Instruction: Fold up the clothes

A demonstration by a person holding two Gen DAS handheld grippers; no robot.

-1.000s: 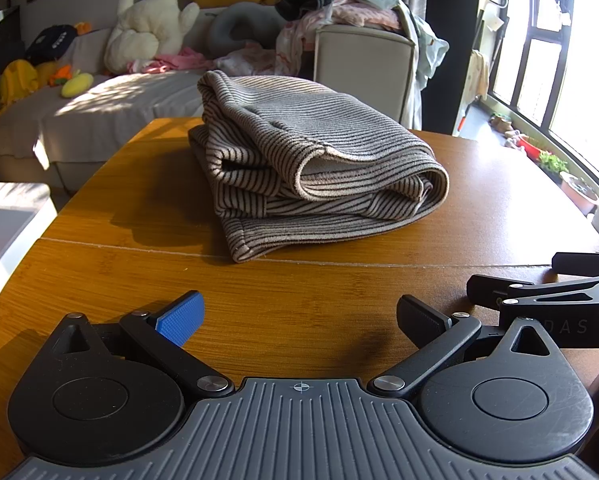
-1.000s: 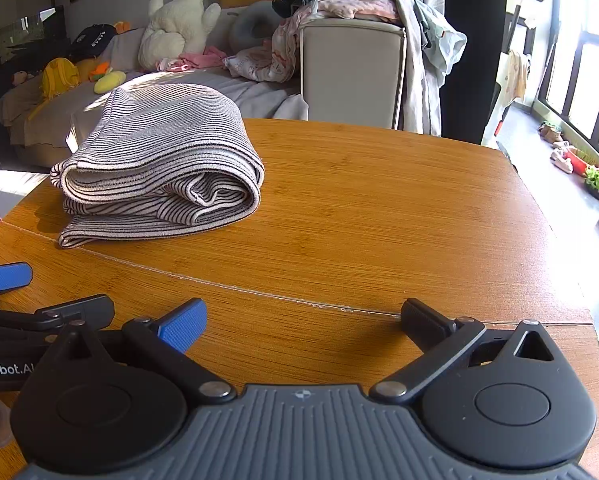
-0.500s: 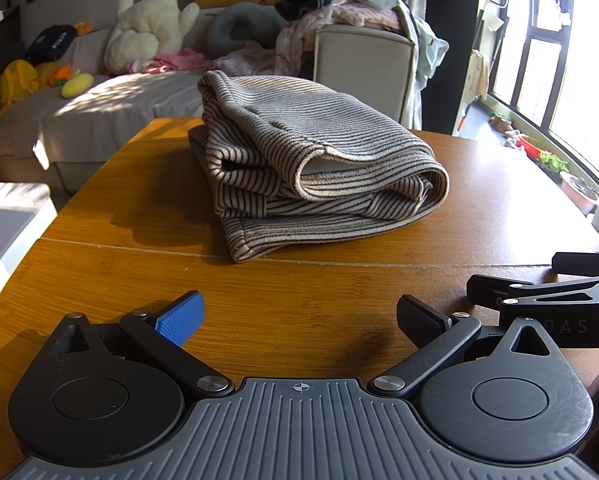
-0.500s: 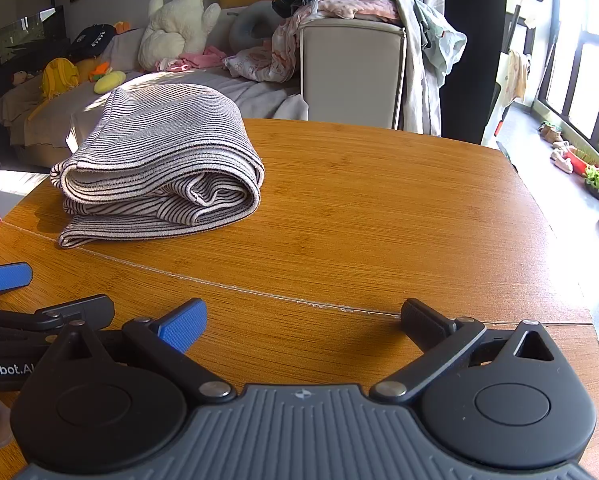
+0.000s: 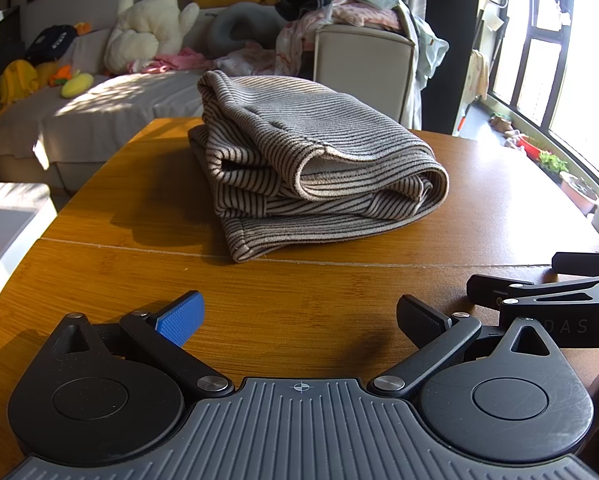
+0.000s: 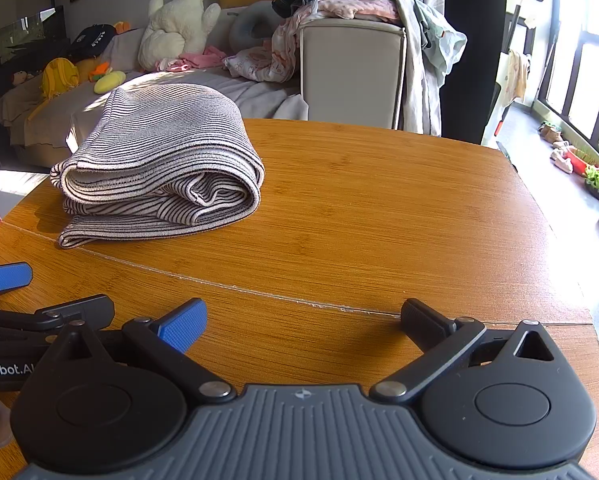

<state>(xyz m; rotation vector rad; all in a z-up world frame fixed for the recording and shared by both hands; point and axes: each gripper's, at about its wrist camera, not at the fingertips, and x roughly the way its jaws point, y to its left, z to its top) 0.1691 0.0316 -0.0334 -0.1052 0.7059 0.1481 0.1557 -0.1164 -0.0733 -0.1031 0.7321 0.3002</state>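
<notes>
One folded striped garment, rolled edge facing cameras, both tools spread

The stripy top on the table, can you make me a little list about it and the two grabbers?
garment: stripy top, folded into a thick bundle
where: on the wooden table, just beyond the seam line
left gripper: open, holding nothing, apart from the top
right gripper: open, holding nothing, apart from the top
position: grippers side by side at the near edge
behind the table: sofa with a white plush toy and a pile of clothes on a beige chair
fold state: looks finished
</notes>
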